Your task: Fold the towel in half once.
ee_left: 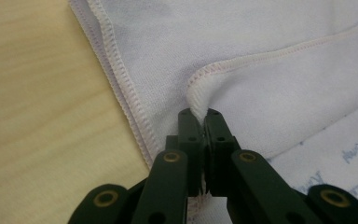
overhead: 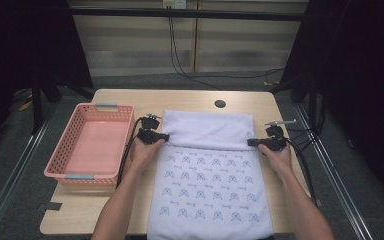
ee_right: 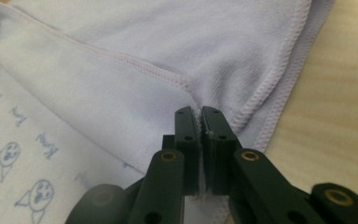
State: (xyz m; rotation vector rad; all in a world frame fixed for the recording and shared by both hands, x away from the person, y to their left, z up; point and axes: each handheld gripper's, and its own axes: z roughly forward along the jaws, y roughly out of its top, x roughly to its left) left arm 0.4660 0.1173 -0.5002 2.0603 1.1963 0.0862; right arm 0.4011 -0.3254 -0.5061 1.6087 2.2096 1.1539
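Wood table (overhead: 130, 210), towel (overhead: 207, 185) lying flat mid-table. Left gripper (overhead: 166, 136) and right gripper (overhead: 250, 142) are each pinching a far corner, folding it toward the person. Next: keep both level, lay hem square.

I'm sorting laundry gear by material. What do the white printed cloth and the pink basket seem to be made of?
The cloth looks like soft, matte woven or microfibre fabric: overlock-stitched hems, limp fold. The basket looks like moulded plastic, slightly glossy, with perforated lattice walls.
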